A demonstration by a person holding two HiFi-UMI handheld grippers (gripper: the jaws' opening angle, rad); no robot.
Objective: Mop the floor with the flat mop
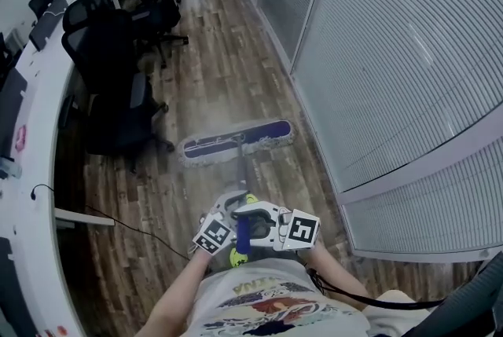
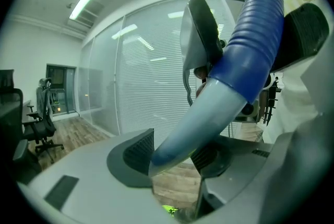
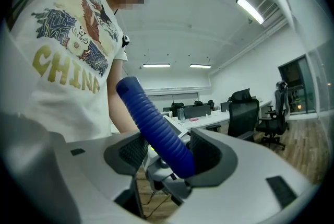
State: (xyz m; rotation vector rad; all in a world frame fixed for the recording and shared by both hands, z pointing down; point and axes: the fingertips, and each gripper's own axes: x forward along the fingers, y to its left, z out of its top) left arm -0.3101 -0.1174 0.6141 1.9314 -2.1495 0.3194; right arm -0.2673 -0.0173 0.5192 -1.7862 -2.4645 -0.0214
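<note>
Two-handed hold: the left gripper (image 2: 175, 156) has its fingers (image 2: 136, 152) clamped on the pale shaft of the mop handle (image 2: 209, 108). The right gripper (image 3: 169, 156) is clamped on the ribbed blue grip (image 3: 156, 126), probably to steer. Only the head view shows the mop head (image 1: 236, 141), flat on the floor (image 1: 212, 84) between chairs (image 1: 118, 104) and glass wall (image 1: 393, 53). The gripper views show the hold itself.

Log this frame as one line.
left gripper: jaws shut on mop handle | right gripper: jaws shut on mop handle | mop head: flat on wood floor, between office chair and glass wall
</note>
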